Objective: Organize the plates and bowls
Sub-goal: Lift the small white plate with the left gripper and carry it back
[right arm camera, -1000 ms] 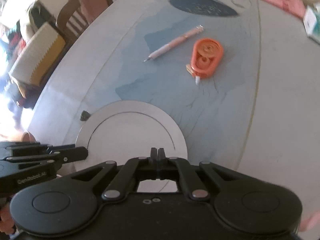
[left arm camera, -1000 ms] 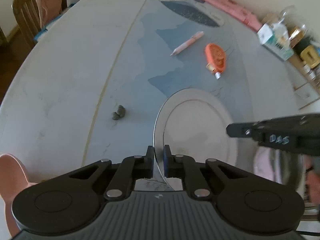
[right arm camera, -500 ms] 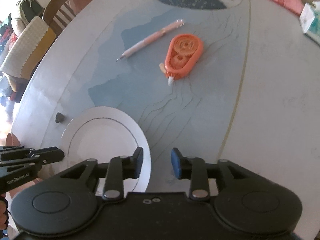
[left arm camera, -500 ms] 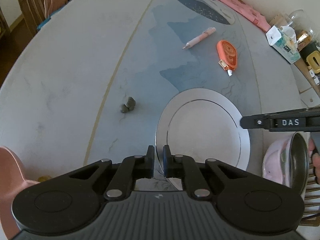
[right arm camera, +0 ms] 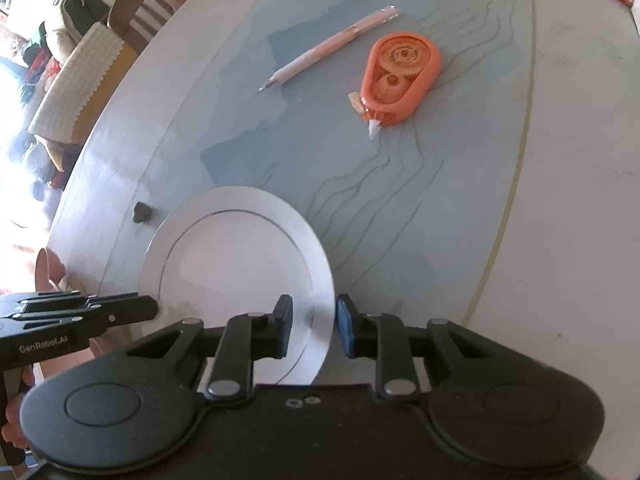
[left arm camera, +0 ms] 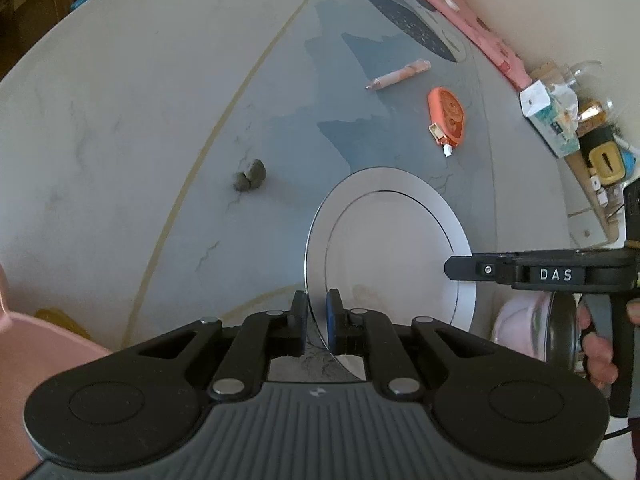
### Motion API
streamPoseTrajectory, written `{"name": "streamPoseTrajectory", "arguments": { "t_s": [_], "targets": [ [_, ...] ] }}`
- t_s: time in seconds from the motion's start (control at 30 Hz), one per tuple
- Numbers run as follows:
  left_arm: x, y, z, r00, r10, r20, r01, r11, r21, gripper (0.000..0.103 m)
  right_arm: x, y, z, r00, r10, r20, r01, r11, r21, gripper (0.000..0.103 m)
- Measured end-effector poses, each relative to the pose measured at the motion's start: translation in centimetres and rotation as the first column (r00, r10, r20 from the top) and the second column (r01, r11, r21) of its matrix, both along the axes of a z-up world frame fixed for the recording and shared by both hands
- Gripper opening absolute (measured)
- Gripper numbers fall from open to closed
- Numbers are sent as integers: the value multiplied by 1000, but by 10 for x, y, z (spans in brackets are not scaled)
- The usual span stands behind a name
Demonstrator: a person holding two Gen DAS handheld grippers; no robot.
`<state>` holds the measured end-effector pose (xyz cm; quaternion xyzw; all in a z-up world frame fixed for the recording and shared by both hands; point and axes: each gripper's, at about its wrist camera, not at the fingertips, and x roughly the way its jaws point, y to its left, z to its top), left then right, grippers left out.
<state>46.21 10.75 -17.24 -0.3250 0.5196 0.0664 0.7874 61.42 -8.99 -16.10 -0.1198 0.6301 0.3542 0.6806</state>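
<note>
Left wrist view: my left gripper [left arm camera: 317, 312] is clenched on the near left rim of the round white plate with a thin dark ring line [left arm camera: 394, 240], which fills the lower centre of the frame, tilted, its far edge toward the round pale marble-look table with blue pattern [left arm camera: 120, 120]. I cannot tell whether that far edge touches the tabletop.

Right wrist view: my right gripper [right arm camera: 314, 326] straddles the plate's right rim [right arm camera: 320, 280] at bottom centre. Its jaws are closing, the rim is between them, and the pads do not yet press it; a gap shows on each side. The left gripper's black fingers [right arm camera: 120, 308] enter from the lower left edge of this frame.

Lower right of the left view: the right gripper's arm marked DAS [left arm camera: 540, 274], a hand [left arm camera: 598, 344] on its handle, and under it a pink bowl [left arm camera: 520, 328] beside a dark round metal lid or pan [left arm camera: 562, 332].

On the table, well apart from the plate: an orange correction-tape dispenser [right arm camera: 400, 76] upper centre, a pink pen [right arm camera: 328, 50] just beside it, a small dark grey lump [left arm camera: 250, 176] left of the plate.

Upper left of the right view: a wooden chair with a cream cushion [right arm camera: 76, 88].
</note>
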Motion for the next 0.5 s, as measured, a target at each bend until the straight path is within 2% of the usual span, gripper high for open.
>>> {"name": "streamPoseTrajectory", "arguments": {
  "t_s": [0.13,0.27,0.5],
  "targets": [
    [2,-4,0,1000,-1,-1,1,1000,14,9,-1,-2,1,1000,-11,18,11,1000,-9,17],
    [1,-8,2,1000,-1,7,0,999,53,10,-4,-6,1,999,-24,23,24,1000,-3,16],
    [-6,-9,5,1000,11,19,-12,998,64,10,-9,-12,8,998,-59,30,58,998,34,12]
  ]
}}
